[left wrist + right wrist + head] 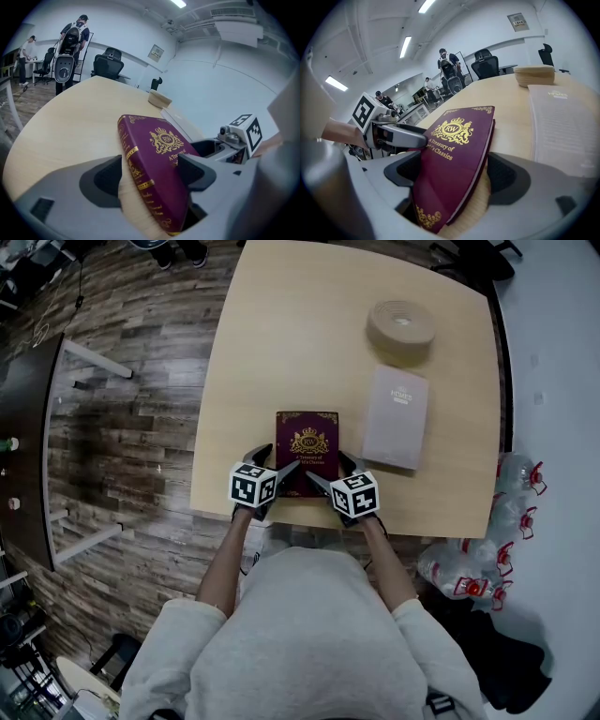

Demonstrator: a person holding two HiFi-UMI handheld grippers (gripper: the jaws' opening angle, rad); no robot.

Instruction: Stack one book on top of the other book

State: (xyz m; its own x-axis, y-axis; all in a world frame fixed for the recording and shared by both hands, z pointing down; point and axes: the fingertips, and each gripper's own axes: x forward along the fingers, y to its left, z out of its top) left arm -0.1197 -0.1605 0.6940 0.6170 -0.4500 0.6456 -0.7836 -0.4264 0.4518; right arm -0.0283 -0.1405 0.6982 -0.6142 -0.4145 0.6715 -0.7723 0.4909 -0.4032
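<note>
From above, a person in a light sweater stands at the near edge of a pale wooden table [281, 334] and holds a gripper in each hand. The dark red book [307, 442] lies near this edge, with its gold crest facing up. The left gripper [279, 460] is at the near left corner of the book and the right gripper [328, 470] is at the near right corner. The grey book [396, 418] lies flat just to the right of the red one, with a narrow strip of table between them. A round beige roll [400, 326] sits behind it, farther from the person. Some water bottles [487, 559] lie on the floor to the right of the table. In the left gripper view, the two jaws are closed on the dark red book at the side of its spine: one jaw presses on the cover and the other on the underside by the page edges. The book looks tilted here. Two people [75, 37] stand far behind the table, near an office chair [108, 65]. In the right gripper view, the jaws grip the same book at its open side, one on the cover and one under the pages. The grey book lies flat on the right.
</note>
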